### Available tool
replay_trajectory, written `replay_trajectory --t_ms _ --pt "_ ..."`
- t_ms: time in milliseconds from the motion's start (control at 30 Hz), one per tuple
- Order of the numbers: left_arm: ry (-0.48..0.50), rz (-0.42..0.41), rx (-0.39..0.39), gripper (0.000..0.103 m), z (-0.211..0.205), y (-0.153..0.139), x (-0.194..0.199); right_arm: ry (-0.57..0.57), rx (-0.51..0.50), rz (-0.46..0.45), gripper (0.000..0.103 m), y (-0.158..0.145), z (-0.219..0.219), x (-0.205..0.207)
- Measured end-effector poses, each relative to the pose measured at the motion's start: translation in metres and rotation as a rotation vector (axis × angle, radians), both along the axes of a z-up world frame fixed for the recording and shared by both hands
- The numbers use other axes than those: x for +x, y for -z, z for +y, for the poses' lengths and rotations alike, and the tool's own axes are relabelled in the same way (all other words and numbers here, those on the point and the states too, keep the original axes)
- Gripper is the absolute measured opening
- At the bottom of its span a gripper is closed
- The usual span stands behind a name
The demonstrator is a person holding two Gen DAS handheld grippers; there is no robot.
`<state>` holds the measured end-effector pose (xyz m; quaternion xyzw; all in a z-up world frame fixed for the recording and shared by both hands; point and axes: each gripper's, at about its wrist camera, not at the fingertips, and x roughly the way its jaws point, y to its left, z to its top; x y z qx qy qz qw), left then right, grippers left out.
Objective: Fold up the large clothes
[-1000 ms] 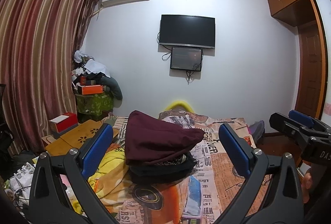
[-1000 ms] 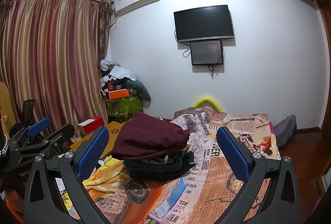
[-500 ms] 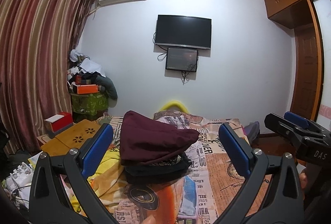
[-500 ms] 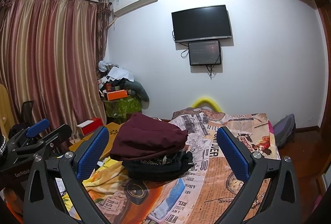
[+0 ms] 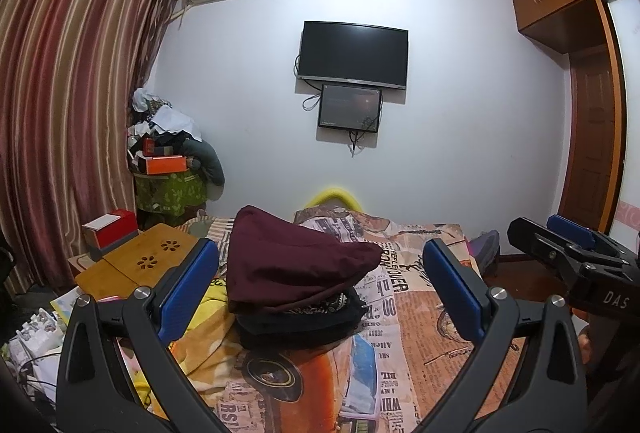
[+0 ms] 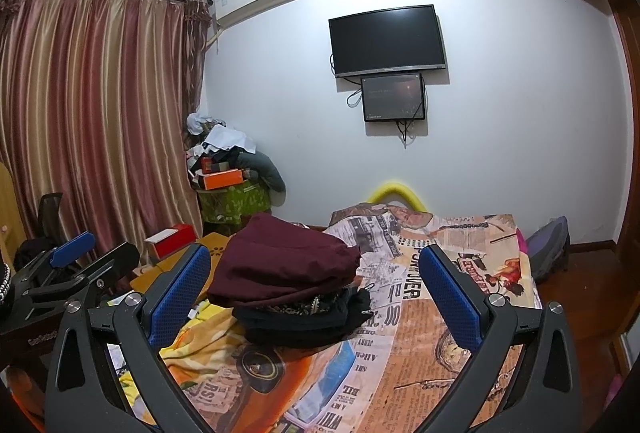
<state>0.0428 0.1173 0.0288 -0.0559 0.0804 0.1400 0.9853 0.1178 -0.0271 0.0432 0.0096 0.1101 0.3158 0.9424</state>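
A folded maroon garment (image 5: 296, 269) (image 6: 284, 265) lies on top of a stack of folded black clothes (image 5: 300, 325) (image 6: 304, 321) on the bed. My left gripper (image 5: 320, 285) is open and held in the air in front of the stack, nothing between its blue pads. My right gripper (image 6: 316, 281) is also open and empty, likewise short of the stack. In the left wrist view the right gripper (image 5: 568, 253) shows at the right edge; in the right wrist view the left gripper (image 6: 68, 269) shows at the left edge.
The bed wears a newspaper-print cover (image 5: 400, 313) with a yellow blanket (image 5: 208, 345) bunched at its left. A wooden lap table (image 5: 136, 265) with a red box (image 5: 108, 233) stands left of it. Cluttered boxes (image 5: 164, 165) fill the corner; a backpack (image 6: 548, 249) sits right.
Both grippers have tilted upward a little, so the stack and bed sit lower in both views. Nothing was grasped or released.
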Motion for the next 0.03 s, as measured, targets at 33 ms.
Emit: replay_trajectory --t_ms 33 --pt "0.000 0.002 0.001 0.102 -0.0003 0.0003 0.0007 0.000 0.001 0.001 0.103 0.0000 -0.0003 0.0002"
